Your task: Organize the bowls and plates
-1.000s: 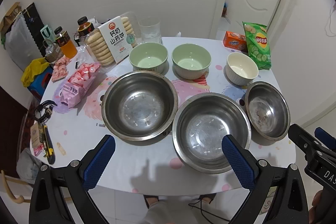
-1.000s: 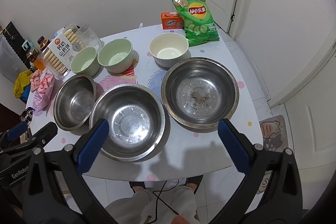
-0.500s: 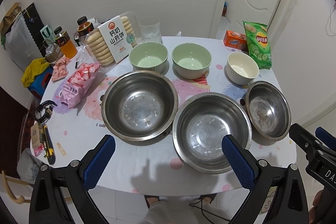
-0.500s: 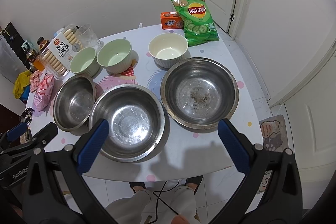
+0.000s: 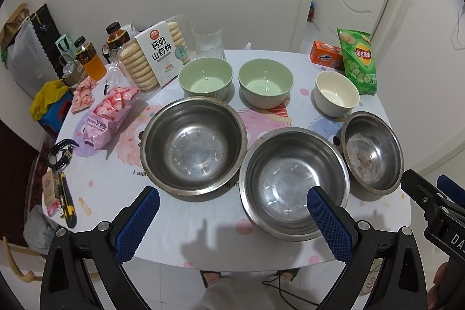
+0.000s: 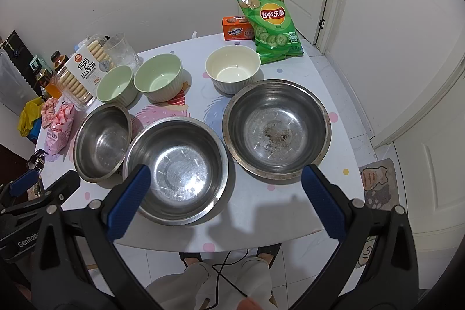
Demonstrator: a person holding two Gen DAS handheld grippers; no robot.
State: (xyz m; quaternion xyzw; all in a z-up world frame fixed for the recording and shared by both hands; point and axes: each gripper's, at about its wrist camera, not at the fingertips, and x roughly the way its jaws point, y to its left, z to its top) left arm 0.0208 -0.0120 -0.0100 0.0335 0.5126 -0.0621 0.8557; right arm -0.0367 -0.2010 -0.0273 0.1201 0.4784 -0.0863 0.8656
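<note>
Left wrist view shows almost nothing changed over the last second: our left gripper [image 5: 229,208] hangs above the near table [image 5: 180,211] edge, jaws wide apart and empty, so we judge sorting has not begun. Just beyond sit three steel bowls, the middle steel bowl [image 5: 293,182] nearest, the left steel bowl [image 5: 193,145] touching it. Farther back stand two green bowls [image 5: 205,77] and a white bowl [image 5: 336,93].

Right wrist view adds our right gripper [image 6: 225,196], likewise spread and empty, and dark residue in the right steel bowl [image 6: 276,127]. Only the left view shows the utility knife [image 5: 65,202].
</note>
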